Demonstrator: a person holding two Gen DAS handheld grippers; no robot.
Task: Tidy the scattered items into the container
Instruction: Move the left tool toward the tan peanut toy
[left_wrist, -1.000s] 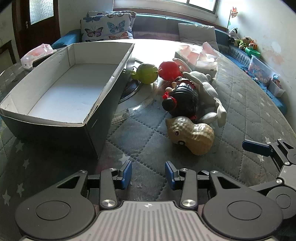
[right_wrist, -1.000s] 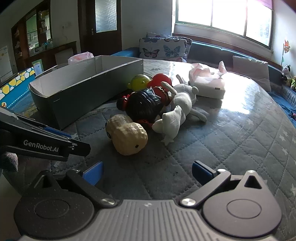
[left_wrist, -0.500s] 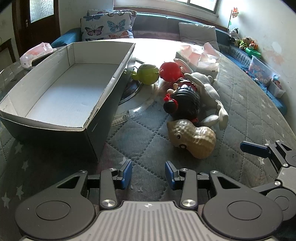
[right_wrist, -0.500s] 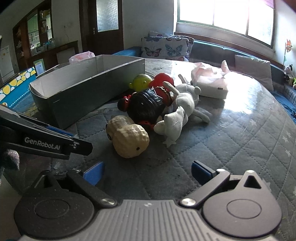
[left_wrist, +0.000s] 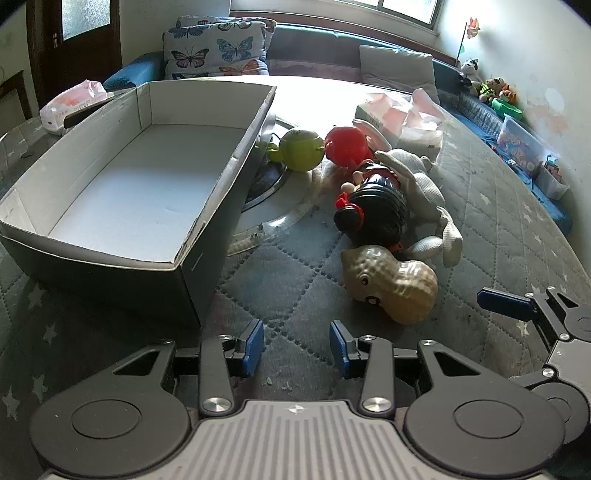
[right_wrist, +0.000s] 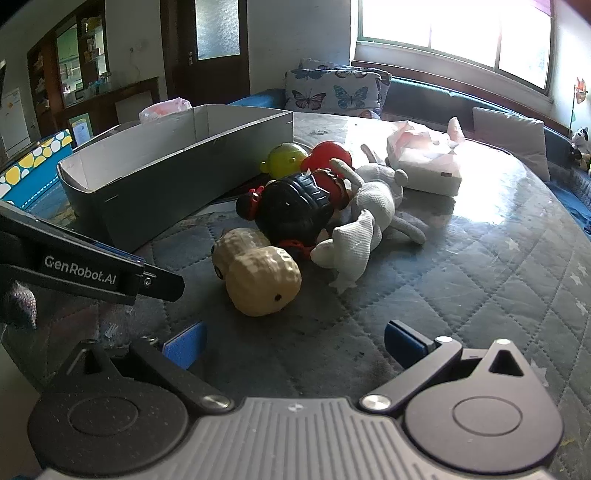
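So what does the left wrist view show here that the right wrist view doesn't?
Only the left wrist view shows the box's bare floor and the clear storage bins by the wall. Only the right wrist view shows the window and cabinet shelves. Both show the peanut toy, black doll, white plush, and both grippers open, left and right.

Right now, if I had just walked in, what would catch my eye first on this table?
Probably the heap of toys on the quilted table: a tan peanut toy nearest, a black doll and a white stuffed animal behind it, then a green ball and a red one. Left of them stands a big empty box.
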